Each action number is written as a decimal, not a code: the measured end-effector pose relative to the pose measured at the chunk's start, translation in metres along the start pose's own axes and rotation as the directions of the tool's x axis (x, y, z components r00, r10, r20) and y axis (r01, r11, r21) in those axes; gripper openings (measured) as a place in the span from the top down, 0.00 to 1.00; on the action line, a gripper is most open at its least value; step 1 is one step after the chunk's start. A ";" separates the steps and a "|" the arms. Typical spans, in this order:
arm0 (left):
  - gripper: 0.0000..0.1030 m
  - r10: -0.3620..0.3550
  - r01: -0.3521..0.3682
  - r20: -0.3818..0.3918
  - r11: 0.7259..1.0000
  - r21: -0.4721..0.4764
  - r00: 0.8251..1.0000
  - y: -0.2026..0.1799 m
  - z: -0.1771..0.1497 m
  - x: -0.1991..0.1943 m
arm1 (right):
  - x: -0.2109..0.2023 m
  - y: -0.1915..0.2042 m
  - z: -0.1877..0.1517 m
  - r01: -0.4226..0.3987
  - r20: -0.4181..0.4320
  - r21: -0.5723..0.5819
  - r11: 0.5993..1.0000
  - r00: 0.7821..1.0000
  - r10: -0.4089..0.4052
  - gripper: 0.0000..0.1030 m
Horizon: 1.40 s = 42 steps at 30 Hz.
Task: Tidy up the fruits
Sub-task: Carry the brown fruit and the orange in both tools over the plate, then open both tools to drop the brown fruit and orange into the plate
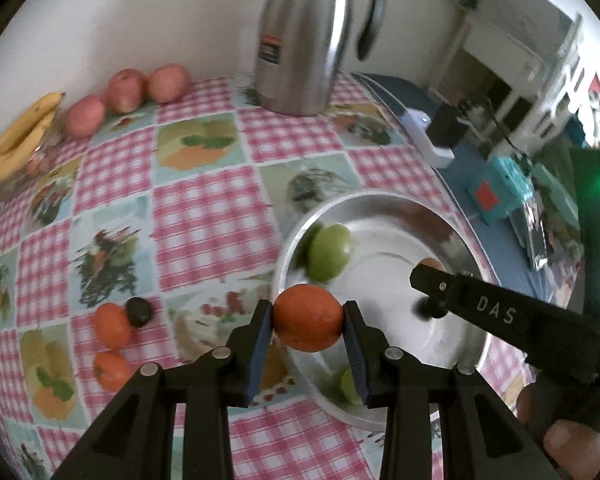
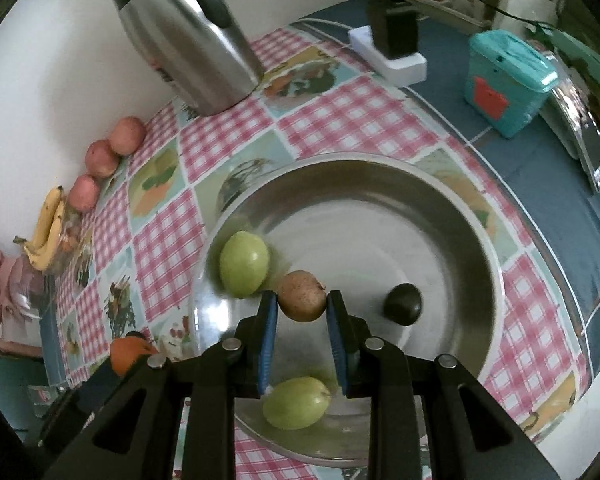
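In the left wrist view my left gripper (image 1: pixel 308 320) is shut on an orange (image 1: pixel 308 317), held over the near rim of a steel bowl (image 1: pixel 400 236). My right gripper (image 2: pixel 302 300) is shut on a small brown fruit (image 2: pixel 302 296) above the bowl's (image 2: pixel 380 208) inside. Two green fruits (image 2: pixel 244 263) (image 2: pixel 296 402) and a dark round fruit (image 2: pixel 402 304) lie in the bowl. On the checked cloth to the left lie two more oranges (image 1: pixel 110 325) (image 1: pixel 110 369) and another dark fruit (image 1: pixel 139 311).
Three red apples (image 1: pixel 126 90) and a bunch of bananas (image 1: pixel 16 140) line the wall at the back left. A steel kettle (image 1: pixel 304 36) stands behind the bowl. A white charger block (image 2: pixel 396 60) and a teal box (image 2: pixel 504 80) sit to the right.
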<state>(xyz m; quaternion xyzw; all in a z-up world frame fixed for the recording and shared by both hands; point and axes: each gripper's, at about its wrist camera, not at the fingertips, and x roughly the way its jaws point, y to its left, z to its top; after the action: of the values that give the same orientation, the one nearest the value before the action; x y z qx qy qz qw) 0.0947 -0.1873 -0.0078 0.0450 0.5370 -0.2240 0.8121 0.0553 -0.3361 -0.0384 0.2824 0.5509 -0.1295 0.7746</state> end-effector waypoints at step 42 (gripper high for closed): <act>0.61 -0.101 0.110 -0.111 0.990 0.085 0.989 -0.045 -0.009 0.067 | 0.034 -0.021 -0.005 0.040 -0.107 0.040 0.998 0.994 -0.035 0.73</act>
<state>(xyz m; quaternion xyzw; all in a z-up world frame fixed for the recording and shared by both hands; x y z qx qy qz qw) 0.0898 -0.2463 -0.0636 0.0654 0.5704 -0.2882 0.7663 0.0532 -0.3465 -0.0776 0.2947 0.5938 -0.1405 0.7355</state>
